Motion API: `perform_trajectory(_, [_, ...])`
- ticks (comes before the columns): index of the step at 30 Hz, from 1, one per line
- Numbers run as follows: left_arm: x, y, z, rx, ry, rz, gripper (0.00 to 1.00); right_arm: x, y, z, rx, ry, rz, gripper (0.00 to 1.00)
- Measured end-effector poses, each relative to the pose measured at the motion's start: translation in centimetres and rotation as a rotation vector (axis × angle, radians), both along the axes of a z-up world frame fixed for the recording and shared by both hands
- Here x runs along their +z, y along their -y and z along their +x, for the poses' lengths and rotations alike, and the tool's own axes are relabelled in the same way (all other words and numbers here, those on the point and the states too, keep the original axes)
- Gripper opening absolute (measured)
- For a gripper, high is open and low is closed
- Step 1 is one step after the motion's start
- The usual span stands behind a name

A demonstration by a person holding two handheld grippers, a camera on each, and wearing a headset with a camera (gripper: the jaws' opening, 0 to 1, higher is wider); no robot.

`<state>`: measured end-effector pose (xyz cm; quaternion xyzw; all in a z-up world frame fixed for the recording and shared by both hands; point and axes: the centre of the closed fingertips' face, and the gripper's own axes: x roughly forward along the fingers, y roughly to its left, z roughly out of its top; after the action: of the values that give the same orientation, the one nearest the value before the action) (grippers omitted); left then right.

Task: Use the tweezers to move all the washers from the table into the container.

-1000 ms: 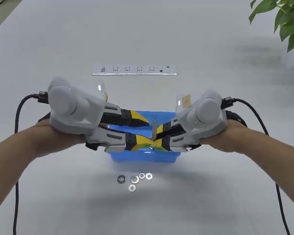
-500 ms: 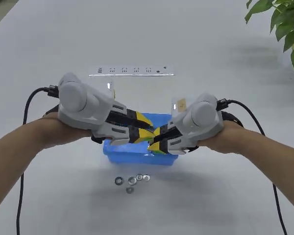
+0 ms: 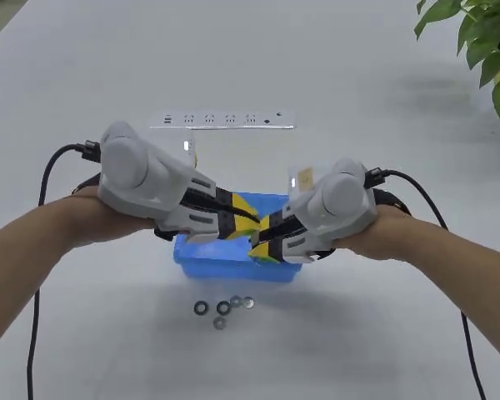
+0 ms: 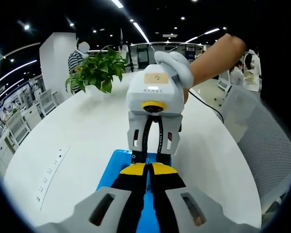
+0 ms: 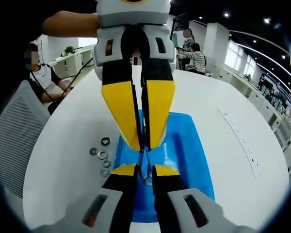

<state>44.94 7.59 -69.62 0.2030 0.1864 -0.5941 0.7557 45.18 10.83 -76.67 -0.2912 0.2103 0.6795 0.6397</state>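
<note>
We have brought the left gripper [image 3: 250, 219], jaws pinching the tweezers [image 5: 146, 164], tip to tip with the right gripper [image 3: 257, 243], jaws slightly apart, above the container [image 3: 233, 267]; the washers [image 3: 222, 308] lie just before it on the table [image 3: 358, 83], so picking seems yet to start

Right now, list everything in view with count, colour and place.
Table: one, white, under everything.
Container: one, blue, table centre.
Washers: five, silvery and dark, on table, near side of container.
Tweezers: one, metal, above container.
Power strip: one, white, beyond container.
Plant: one, green, far right.
Chair: one, grey mesh, beside table.
Cables: two, black, left and right sides.
Left gripper: one, grey, yellow-black jaws, shut on tweezers.
Right gripper: one, same colours, jaws flank tweezers' tips.
Hands: two, holding grippers.
</note>
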Motion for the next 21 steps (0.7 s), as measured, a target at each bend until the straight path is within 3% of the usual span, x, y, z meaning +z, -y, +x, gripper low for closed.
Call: perform_trajectory(21, [1.8,-0.1,-0.4,0.007,0.009,-0.006,0.06,2.8,1.6,-0.3,-0.044,0.017,0.025,0.26])
